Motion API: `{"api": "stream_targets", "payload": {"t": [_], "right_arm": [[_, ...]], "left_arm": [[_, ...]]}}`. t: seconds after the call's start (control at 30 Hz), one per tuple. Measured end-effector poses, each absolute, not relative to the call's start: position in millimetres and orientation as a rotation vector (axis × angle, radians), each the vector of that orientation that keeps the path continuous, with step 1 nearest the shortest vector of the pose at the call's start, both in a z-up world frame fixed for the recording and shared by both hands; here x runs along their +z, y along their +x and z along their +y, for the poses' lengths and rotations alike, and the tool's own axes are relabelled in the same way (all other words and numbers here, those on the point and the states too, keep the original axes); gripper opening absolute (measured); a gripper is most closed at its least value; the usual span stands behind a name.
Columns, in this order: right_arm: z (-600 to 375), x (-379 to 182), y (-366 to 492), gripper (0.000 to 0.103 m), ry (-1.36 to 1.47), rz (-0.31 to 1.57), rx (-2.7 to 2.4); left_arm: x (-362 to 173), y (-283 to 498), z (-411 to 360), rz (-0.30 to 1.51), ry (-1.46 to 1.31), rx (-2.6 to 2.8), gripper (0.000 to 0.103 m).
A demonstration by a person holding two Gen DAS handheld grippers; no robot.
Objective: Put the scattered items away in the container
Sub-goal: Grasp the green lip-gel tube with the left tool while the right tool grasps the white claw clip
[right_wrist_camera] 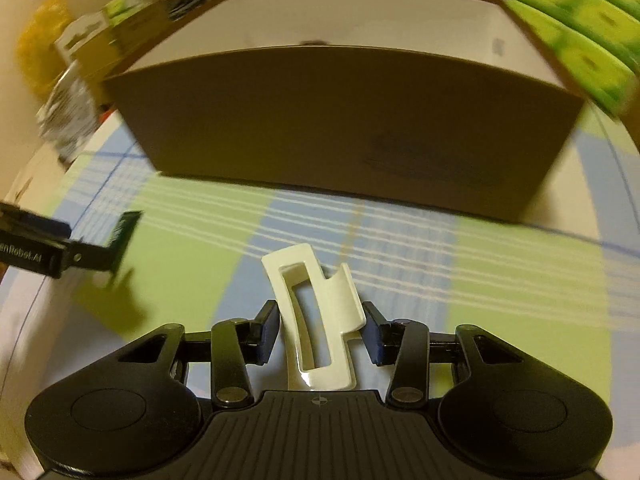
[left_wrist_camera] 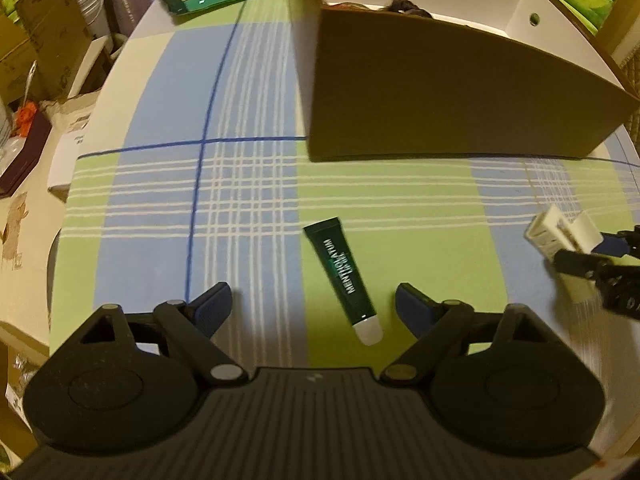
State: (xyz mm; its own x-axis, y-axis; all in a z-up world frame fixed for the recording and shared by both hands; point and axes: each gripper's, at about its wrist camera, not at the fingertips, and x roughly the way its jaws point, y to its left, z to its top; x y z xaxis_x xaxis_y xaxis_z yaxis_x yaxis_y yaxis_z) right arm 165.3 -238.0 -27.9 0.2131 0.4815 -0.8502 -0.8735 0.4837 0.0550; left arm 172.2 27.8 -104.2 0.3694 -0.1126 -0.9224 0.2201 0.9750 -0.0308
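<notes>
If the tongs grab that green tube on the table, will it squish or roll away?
The green tube looks soft, so it would probably dent a little when squeezed. Its far end is crimped flat, so it likely won't roll far. It seems small and light, and the left tongs stand open around it, not touching.

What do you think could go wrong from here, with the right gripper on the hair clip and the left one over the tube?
The right gripper pinches the glossy white hair clip across its curved sides, so it may twist or slip out on the way up. The cardboard box has a tall near wall that a low carry could hit. The left gripper stands open with the green tube off-centre and slanted, so closing might nudge it aside.
</notes>
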Motion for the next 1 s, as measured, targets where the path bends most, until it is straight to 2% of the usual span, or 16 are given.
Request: {"api": "stream_targets", "payload": {"t": [0.17,0.3,0.5,0.7,0.8,1.0], "right_arm": [[-261,-24,180,0.041,-0.46,0.96,0.929],[-276,-21,185,0.041,-0.444,0.963,0.892],[-288,-18,185,0.041,-0.437,0.967,0.874],[-282,-21,180,0.041,-0.441,0.966,0.871],[-283,-21,180,0.041,-0.439,0.967,0.871],[-289,-21,179,0.041,-0.434,0.967,0.868]], "left_arm": [[-110,174,18,1.17,0.134,-0.242,0.079],[-115,173,13,1.172,0.154,-0.263,0.068],[-117,171,8,1.154,0.198,-0.276,0.062],[-115,163,12,1.123,0.219,-0.312,0.039],[-114,155,17,1.113,0.228,-0.329,0.031],[-113,146,25,1.108,0.228,-0.335,0.024]]}}
